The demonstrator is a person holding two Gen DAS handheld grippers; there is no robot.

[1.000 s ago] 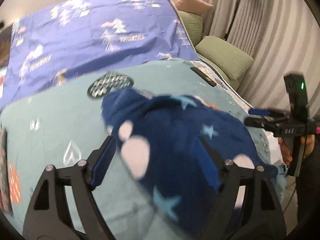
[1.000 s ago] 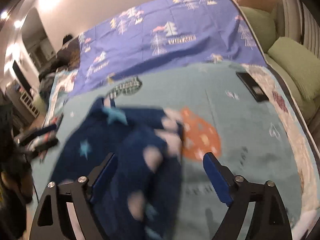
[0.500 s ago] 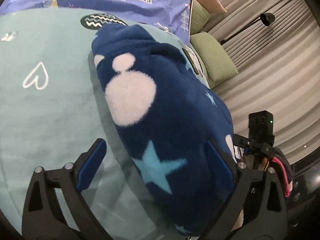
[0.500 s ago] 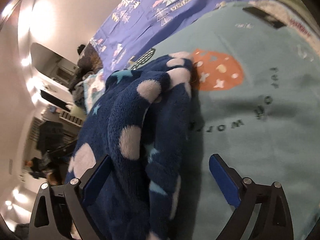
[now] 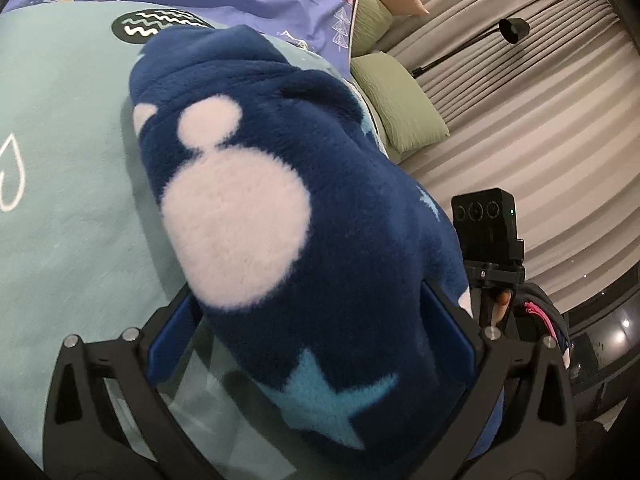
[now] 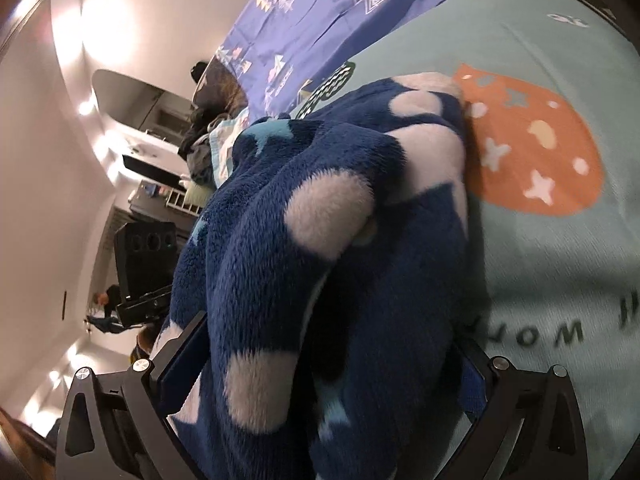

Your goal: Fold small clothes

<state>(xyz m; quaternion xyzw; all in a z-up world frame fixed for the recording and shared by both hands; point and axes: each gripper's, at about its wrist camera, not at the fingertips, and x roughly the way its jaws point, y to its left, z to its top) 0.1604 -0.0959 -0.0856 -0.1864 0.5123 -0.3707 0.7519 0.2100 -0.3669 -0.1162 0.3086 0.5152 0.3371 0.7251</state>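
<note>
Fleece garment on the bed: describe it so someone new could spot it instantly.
Start from the pale teal blanket covering the near part of the bed, in front of the purple tree-print sheet. Bunched in a heap on that blanket lies the fleece garment. It is the only plush item: deep navy with big white dots and light blue stars, where the bedding is flat printed cloth.

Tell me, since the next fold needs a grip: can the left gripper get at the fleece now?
Probably yes. The fleece already lies between the left gripper's wide-open fingers, with nothing in the way.
</note>
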